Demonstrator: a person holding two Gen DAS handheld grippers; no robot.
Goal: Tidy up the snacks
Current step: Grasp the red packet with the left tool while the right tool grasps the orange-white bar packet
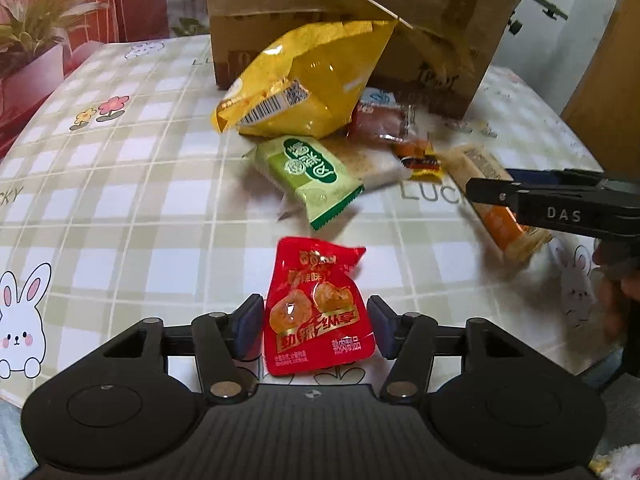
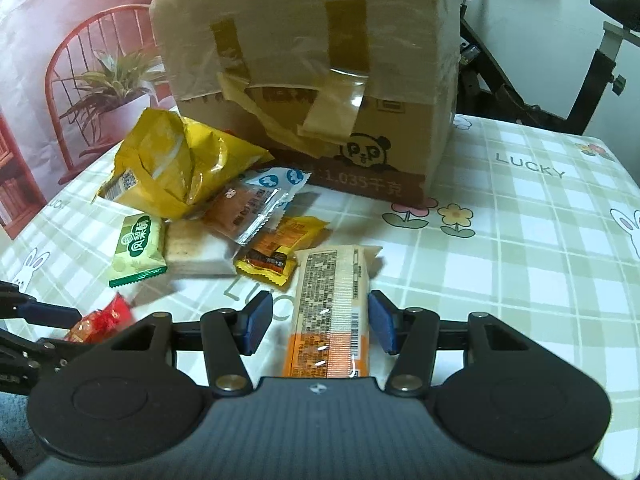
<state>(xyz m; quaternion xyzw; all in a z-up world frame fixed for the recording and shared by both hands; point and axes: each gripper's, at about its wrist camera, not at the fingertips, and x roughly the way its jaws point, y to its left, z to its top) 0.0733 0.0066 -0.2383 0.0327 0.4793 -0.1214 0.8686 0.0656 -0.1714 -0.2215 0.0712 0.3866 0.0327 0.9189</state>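
Note:
A red snack packet (image 1: 316,312) lies on the checked tablecloth between the pads of my open left gripper (image 1: 316,328); the pads do not touch it. A long beige and orange bar packet (image 2: 332,308) lies between the pads of my open right gripper (image 2: 320,326), also untouched; it shows in the left wrist view (image 1: 496,208) under the right gripper (image 1: 492,192). Behind lie a green packet (image 1: 312,176) (image 2: 138,248), a big yellow bag (image 1: 308,80) (image 2: 176,164), a small orange-yellow packet (image 2: 280,252) and a clear brown biscuit packet (image 2: 256,208).
A taped cardboard box (image 2: 304,60) (image 1: 352,8) stands at the back of the table behind the snack pile. A white wafer pack (image 2: 196,248) lies beside the green packet. An exercise bike (image 2: 560,60) stands beyond the table's far right edge.

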